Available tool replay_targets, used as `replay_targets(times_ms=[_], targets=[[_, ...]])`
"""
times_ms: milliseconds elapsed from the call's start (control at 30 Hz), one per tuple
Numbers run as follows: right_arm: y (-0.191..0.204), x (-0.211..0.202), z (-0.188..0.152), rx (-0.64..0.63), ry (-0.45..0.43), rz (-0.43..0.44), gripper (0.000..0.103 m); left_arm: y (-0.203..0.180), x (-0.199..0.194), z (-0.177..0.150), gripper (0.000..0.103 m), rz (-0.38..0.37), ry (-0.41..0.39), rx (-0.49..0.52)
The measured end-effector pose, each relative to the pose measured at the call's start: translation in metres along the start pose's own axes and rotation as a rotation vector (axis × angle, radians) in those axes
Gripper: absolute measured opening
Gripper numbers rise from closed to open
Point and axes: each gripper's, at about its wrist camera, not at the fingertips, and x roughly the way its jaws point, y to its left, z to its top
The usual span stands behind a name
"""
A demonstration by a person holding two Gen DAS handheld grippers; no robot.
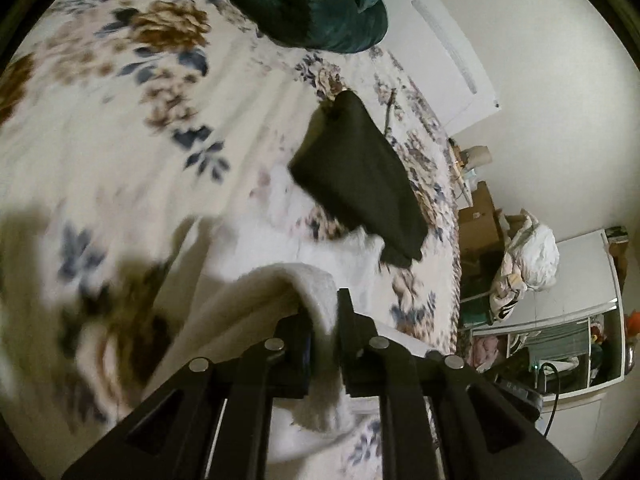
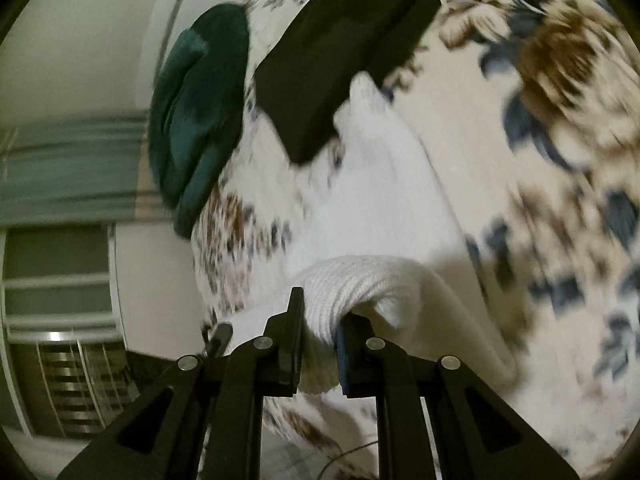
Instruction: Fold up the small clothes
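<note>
A white knit garment [image 1: 276, 300] lies on a floral bedspread [image 1: 120, 120]. My left gripper [image 1: 324, 312] is shut on one edge of it and lifts that edge off the bed. My right gripper [image 2: 320, 316] is shut on another ribbed edge of the same white garment [image 2: 360, 284], also raised. A folded black garment [image 1: 360, 176] lies just beyond the white one; it also shows in the right wrist view [image 2: 332, 64]. Both views are blurred.
A dark green pillow [image 1: 320, 4] lies at the head of the bed, also in the right wrist view [image 2: 200, 120]. Past the bed's edge stand cardboard boxes [image 1: 480, 216], a white bag [image 1: 528, 256] and a white cabinet [image 1: 580, 320]. A wall and window blinds [image 2: 64, 344] are on the other side.
</note>
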Motion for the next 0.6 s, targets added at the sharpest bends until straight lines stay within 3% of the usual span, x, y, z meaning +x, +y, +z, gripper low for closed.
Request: replay_targets(times_ms=[100, 167, 200, 233, 367, 567, 600], targets=[[-0.002, 0.022, 0.04, 0.054, -0.016, 0.005, 0.027, 0.009, 0.032, 0.037, 0.021, 0.016, 0.031, -0.007], [-0.006, 0.031, 0.056, 0.08, -0.021, 0.01, 0.049, 0.015, 0.035, 0.048, 0.026, 0.0, 0.026, -0.006], [-0.006, 0.032, 0.064, 0.079, -0.03, 0.013, 0.061, 0.019, 0.035, 0.053, 0.037, 0.001, 0.022, -0.004], [-0.005, 0.031, 0.07, 0.065, -0.044, 0.011, 0.064, 0.023, 0.034, 0.057, 0.048, 0.007, 0.017, -0.001], [-0.004, 0.027, 0.074, -0.038, -0.049, -0.087, 0.064, 0.034, 0.033, 0.054, 0.048, 0.064, 0.021, 0.065], [-0.011, 0.063, 0.066, -0.207, 0.041, -0.289, 0.063, 0.011, 0.079, 0.031, 0.045, 0.194, 0.134, 0.324], [-0.012, 0.069, 0.065, -0.212, 0.05, -0.295, 0.043, 0.007, 0.087, 0.029, 0.022, 0.218, 0.135, 0.355]])
